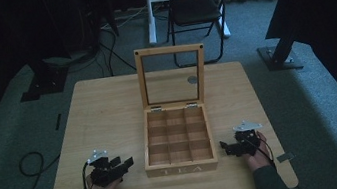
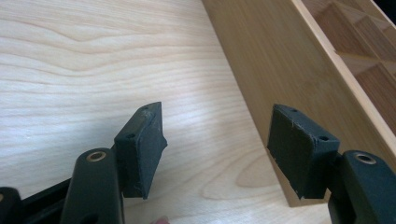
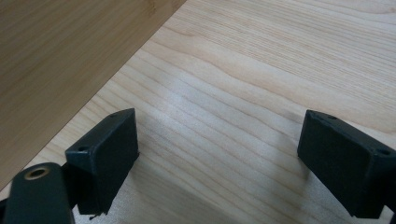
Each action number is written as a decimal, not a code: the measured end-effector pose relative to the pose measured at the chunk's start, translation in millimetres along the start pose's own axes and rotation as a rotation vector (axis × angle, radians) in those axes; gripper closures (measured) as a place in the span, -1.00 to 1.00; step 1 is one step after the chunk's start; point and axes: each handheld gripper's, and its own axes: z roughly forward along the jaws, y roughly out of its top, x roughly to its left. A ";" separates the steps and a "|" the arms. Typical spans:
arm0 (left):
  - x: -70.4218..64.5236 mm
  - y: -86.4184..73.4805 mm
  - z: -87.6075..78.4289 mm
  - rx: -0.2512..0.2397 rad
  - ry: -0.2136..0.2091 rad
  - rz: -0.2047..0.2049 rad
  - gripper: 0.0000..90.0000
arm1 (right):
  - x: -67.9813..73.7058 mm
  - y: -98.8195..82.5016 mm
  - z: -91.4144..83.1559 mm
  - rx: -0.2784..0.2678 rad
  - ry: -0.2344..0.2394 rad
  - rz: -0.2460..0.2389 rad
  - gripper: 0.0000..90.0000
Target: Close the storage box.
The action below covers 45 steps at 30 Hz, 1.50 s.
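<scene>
Wooden tea box [image 1: 179, 143] open on the counter [image 1: 103, 109], compartments empty.
Left tongs [image 1: 116, 167] and right tongs [image 1: 229, 147] flank it, both spread wide, holding nothing; no task visibly begun.

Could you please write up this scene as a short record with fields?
surface: wooden table
box: wooden tea box at table centre, marked TEA on the front
lid: glass-paned lid open, standing upright
compartments: nine, all empty
left hand-held gripper: open, left of the box, holding nothing
right hand-held gripper: open, right of the box, holding nothing
background: folding chair
</scene>
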 end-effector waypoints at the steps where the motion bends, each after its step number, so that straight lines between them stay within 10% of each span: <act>1: 1.3 1.1 -0.2 0.000 0.003 -0.002 -0.20 | 0.0 0.4 0.6 -0.001 0.004 -0.002 -0.74; 23: 16.6 46.8 -12.1 -0.051 0.069 0.002 -0.11 | 1.2 3.6 3.7 0.000 0.043 -0.042 -0.74; 45: -0.3 95.8 7.0 -0.069 0.046 0.182 -0.14 | 1.1 3.6 3.7 0.001 0.042 -0.041 -0.73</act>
